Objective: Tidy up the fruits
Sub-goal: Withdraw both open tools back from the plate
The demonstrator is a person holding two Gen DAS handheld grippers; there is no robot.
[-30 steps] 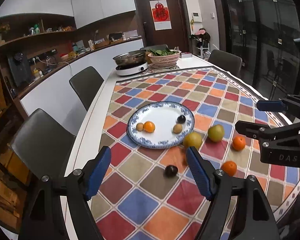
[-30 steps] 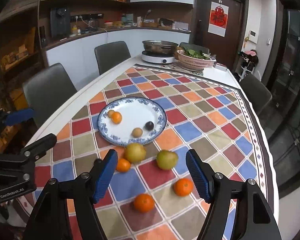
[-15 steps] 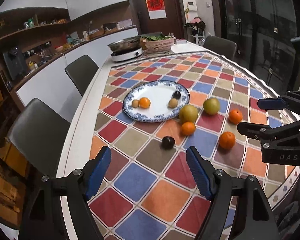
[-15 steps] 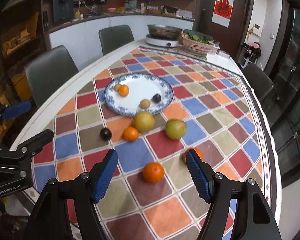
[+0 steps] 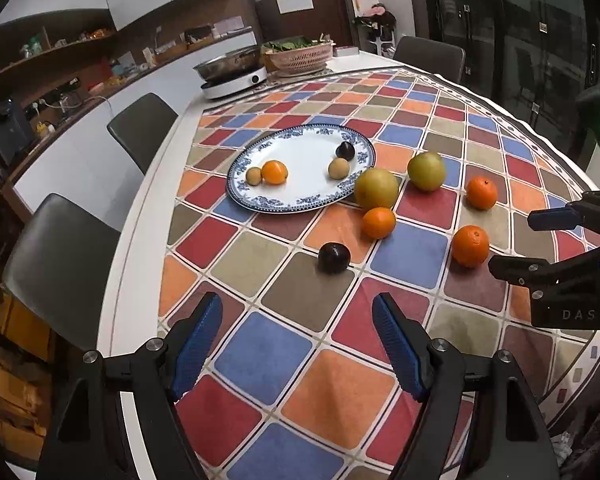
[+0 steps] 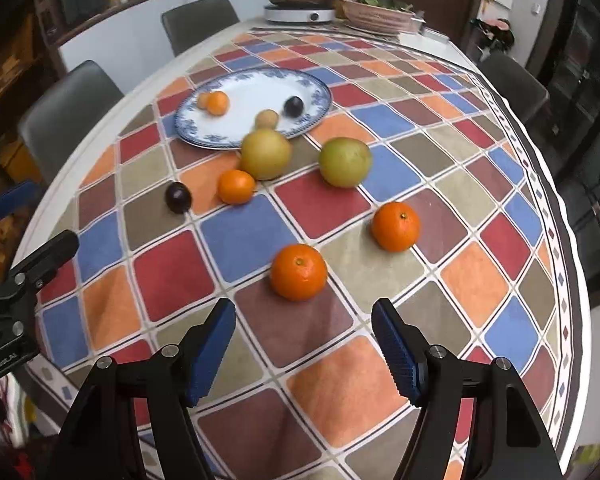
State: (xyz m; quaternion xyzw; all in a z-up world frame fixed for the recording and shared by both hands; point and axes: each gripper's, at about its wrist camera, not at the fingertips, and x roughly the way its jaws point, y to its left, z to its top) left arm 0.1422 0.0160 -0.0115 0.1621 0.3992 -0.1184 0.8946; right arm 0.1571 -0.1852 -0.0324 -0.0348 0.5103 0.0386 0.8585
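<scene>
Scene: a long tabletop [image 5: 148, 216] under a checked cloth [image 5: 260, 356] of red, blue, orange and tan squares; a blue-rimmed white plate [image 5: 300, 204] sits toward its left side, with loose fruit spread between the plate and the near edge.
On the plate: a small orange fruit [image 5: 275, 171], two small tan round fruits, and one dark plum.
Off the plate: a large yellow-green fruit [image 5: 376, 188] just beside the plate rim, possibly touching; a second green one [image 5: 426, 171] near it; a small mandarin [image 5: 378, 222]; a dark plum [image 5: 334, 257]; two oranges further right.
Left gripper [image 5: 298, 344]: blue-padded fingers spread, nothing between them, angled down at the cloth with the loose plum ahead of the gap.
Right gripper [image 6: 304, 342]: fingers spread and empty, the nearest orange [image 6: 298, 272] just ahead, roughly centred on the gap.
Step in hand, as judged: approach for a first pick, each tool lining up on its own fruit.
Doing it well: bring the fingers down either side of the fruit's widest part, close gently, lift straight, set down on bare plate away from the rim.
Risk: round fruit may roll if a finger nudges it first; the cloth may ruck.
Textures: orange peel dimpled and matte; plum smooth and glossy; plate glazed and slippery; finger pads ribbed; cloth looks soft and woven.
Progress: early; most fruit is still off the plate.
</scene>
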